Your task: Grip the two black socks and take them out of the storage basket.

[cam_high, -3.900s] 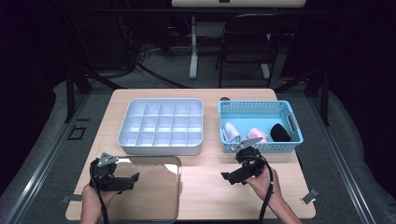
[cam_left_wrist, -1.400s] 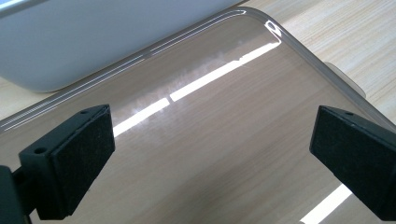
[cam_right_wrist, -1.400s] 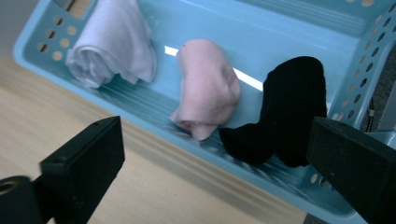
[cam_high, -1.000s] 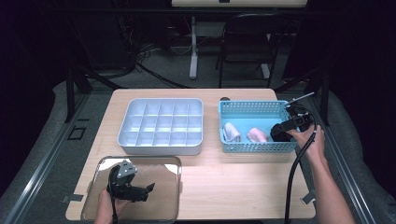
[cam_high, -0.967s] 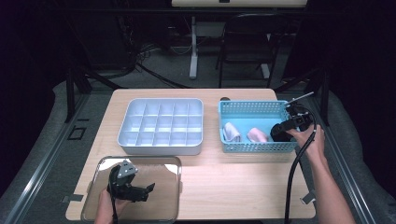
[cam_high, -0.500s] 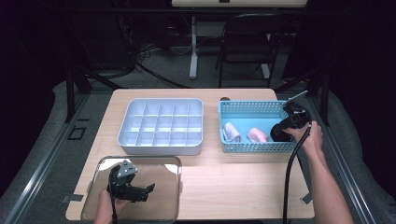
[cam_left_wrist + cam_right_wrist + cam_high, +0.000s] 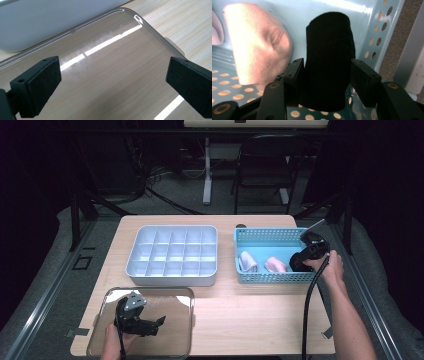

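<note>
From the high view, the right tool (image 7: 300,263) is dipped into the right end of the light blue perforated plastic basket (image 7: 265,237), and the left tool (image 7: 150,325) hangs over the shiny clear tray (image 7: 185,292) well left of that basket. In the left gripper view that tool is released, jaws wide apart with nothing but the tray under them. The right gripper view has the rolled black knit sock (image 7: 328,60) standing at the basket's end wall, beside a pink rolled sock (image 7: 257,47); the jaws have just been closing and now look snug on its sides. It's soft, light and squashy, so I'd grab mid-roll so it doesn't unravel.
</note>
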